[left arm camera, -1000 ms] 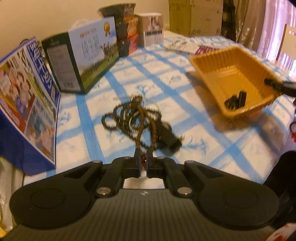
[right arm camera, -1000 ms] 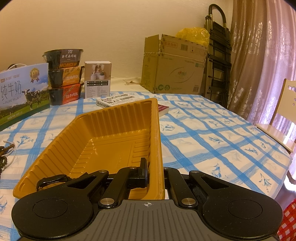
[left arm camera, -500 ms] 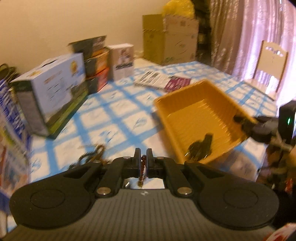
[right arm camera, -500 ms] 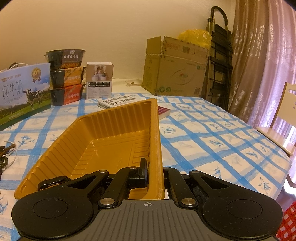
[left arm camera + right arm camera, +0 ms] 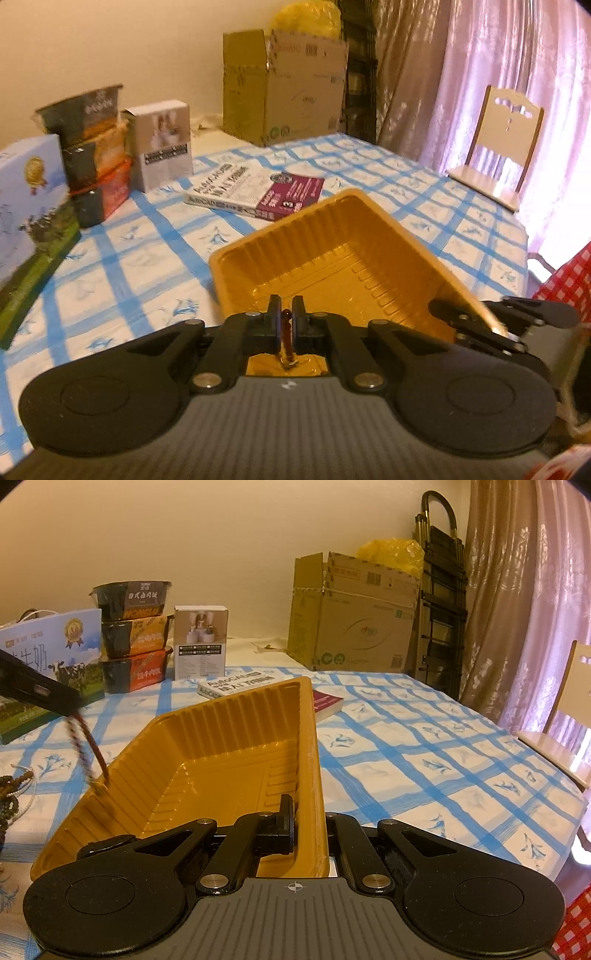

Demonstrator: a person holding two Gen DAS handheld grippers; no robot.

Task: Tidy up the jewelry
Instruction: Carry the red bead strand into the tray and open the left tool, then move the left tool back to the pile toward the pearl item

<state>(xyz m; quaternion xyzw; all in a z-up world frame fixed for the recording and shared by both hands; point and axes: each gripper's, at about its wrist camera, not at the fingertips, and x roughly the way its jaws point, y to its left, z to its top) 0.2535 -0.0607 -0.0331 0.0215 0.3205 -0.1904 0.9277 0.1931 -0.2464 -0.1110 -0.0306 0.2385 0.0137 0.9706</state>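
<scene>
Bracelet (image 5: 285, 334) | pinched by left fingers (image 5: 274, 314) over tray (image 5: 332, 236) | right fingers (image 5: 286, 814) clamp rim

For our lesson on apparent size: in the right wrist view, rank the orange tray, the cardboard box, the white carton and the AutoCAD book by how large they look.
1. Orange tray, though it is nearest the camera.
2. Cardboard box.
3. White carton.
4. AutoCAD book, partly hidden behind the tray, so this rank is unsure.

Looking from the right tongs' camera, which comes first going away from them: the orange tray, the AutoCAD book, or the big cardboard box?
1. Orange tray, wall clamped in the right tongs.
2. AutoCAD book, just past the tray's far end.
3. Cardboard box, far back by the wall.
</scene>
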